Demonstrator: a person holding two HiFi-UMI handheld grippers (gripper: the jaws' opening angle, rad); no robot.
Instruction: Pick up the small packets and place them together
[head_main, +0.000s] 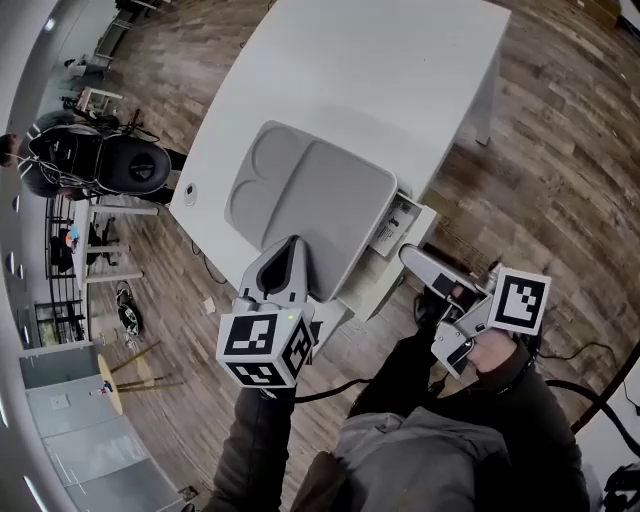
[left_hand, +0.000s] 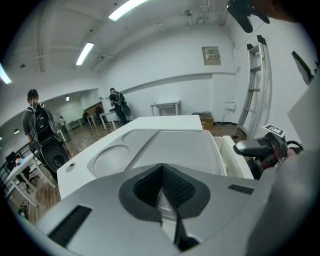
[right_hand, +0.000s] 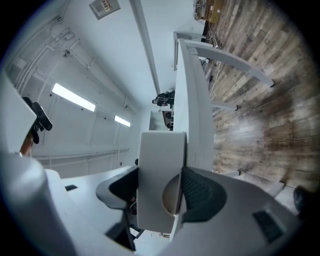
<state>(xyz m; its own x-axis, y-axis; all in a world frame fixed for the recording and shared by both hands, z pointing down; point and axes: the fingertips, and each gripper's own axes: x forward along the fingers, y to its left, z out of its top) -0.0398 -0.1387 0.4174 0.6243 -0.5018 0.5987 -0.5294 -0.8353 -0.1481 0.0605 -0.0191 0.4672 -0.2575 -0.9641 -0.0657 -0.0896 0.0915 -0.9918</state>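
— The packets?
— Small printed white pieces (head_main: 392, 228) in the white bin (head_main: 362, 290) at the table (head_main: 400, 80) edge, too tiny to make out.
— Grippers?
— Left gripper (head_main: 293, 245) clenched, empty. Only its own view shows the right gripper (right_hand: 161, 189) spread wide, a pale panel (right_hand: 160, 150) between its jaws.

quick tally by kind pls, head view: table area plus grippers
Table: 1
Grey tray: 1
White box: 1
Grippers: 2, the left gripper and the right gripper
Total: 5
What lies inside the box is too small to tell, so it is not counted.
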